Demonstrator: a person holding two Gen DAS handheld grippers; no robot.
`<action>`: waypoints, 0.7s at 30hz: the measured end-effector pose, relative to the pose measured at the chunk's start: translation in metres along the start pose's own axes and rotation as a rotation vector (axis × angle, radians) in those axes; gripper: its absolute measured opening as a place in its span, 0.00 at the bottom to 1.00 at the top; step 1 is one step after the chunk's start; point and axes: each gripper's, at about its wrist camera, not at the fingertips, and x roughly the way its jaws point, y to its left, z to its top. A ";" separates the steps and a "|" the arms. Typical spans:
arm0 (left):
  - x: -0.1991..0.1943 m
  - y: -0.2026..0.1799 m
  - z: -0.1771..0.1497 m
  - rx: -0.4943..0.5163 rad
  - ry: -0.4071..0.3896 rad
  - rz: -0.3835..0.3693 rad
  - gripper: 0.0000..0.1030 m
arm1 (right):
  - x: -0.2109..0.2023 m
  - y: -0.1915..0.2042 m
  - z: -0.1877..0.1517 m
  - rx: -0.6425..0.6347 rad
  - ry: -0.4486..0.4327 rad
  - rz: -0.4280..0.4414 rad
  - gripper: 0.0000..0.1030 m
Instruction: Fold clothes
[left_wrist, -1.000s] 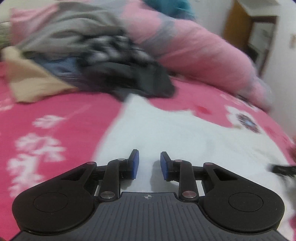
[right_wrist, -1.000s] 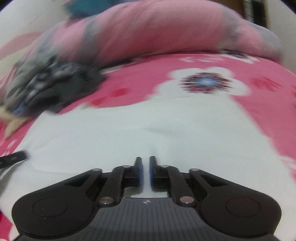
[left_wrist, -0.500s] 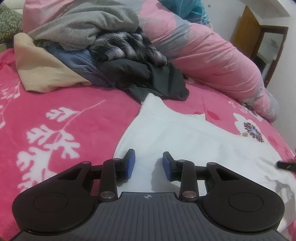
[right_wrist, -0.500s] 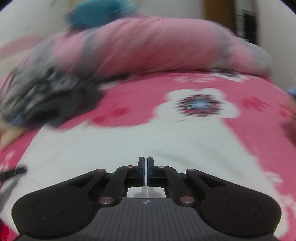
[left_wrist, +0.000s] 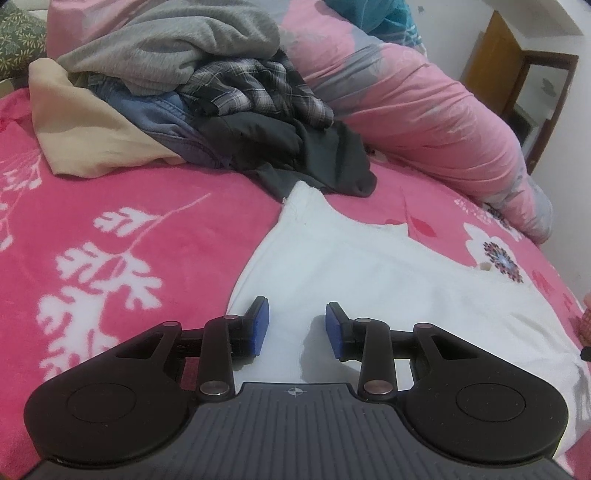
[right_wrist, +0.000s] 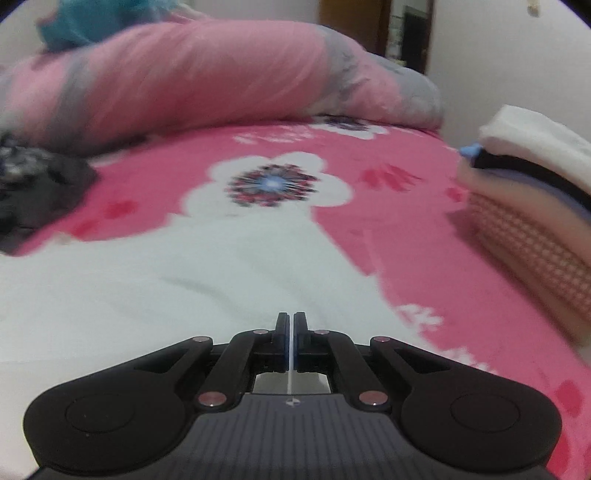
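Between the earlier frames and this one, the right gripper (right_wrist: 291, 341) had drawn its fingers together, with what looked like a thin white edge of the garment pinched between them, and its view had tilted up enough to bring a stack of folded clothes (right_wrist: 532, 192) into the right edge of the frame; the left gripper (left_wrist: 295, 330) had widened its gap a little and its view had sharpened. At this moment the left gripper's blue pads (left_wrist: 258, 328) stood apart over the near left part of the white sleeveless top (left_wrist: 369, 280), with nothing between them. That top lay spread flat on the pink floral bedspread (left_wrist: 129, 229), running from the lower centre of the left view up toward its shoulder strap (left_wrist: 304, 194), which almost touched the heap of unfolded clothes (left_wrist: 207, 99) in the upper left. A pink duvet roll (right_wrist: 221, 74) lay across the back of the bed. The step in hand appeared to be taking hold of the top's near edge to begin a fold. Next, the left gripper would probably need to lower onto the cloth's edge and close, so both sides could be lifted evenly; a one-sided lift might drag the top askew.
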 end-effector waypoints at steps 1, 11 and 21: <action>0.000 0.000 0.000 -0.002 0.000 -0.001 0.34 | -0.005 0.009 -0.002 -0.020 -0.008 0.025 0.00; 0.000 0.001 -0.002 0.000 -0.005 0.001 0.34 | -0.004 0.060 -0.054 -0.137 -0.002 0.163 0.00; 0.000 -0.001 -0.002 0.010 -0.008 0.007 0.34 | -0.005 0.062 -0.066 -0.176 -0.064 0.165 0.01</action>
